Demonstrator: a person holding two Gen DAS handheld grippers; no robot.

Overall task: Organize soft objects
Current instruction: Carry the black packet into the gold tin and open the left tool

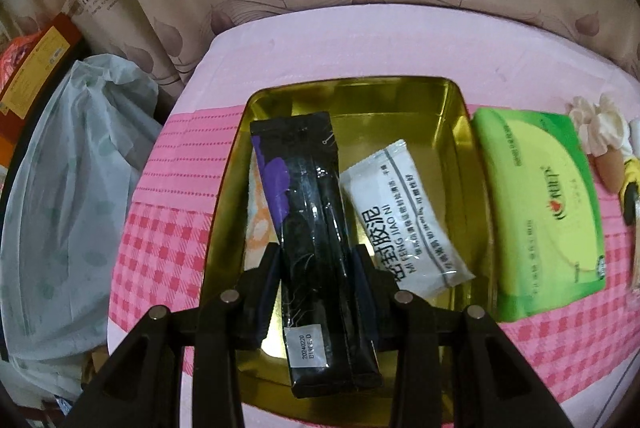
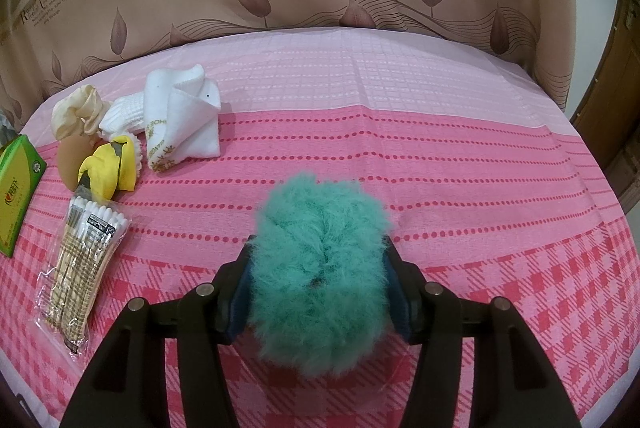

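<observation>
My left gripper (image 1: 316,260) is shut on a long black packet with a purple patch (image 1: 308,228) and holds it over the gold metal tin (image 1: 452,115). A white sachet with black print (image 1: 408,216) lies in the tin, and an orange-patterned item (image 1: 256,216) lies under the black packet. My right gripper (image 2: 318,260) is shut on a fluffy teal pom-pom (image 2: 320,268) just above the pink cloth.
A green tissue pack (image 1: 540,211) lies right of the tin; it also shows in the right wrist view (image 2: 16,187). A white towel (image 2: 180,119), cream scrunchie (image 2: 76,111), beige sponge (image 2: 72,159), yellow item (image 2: 108,167) and cotton swab pack (image 2: 80,260) lie on the pink cloth (image 2: 440,167). A plastic bag (image 1: 76,187) sits left.
</observation>
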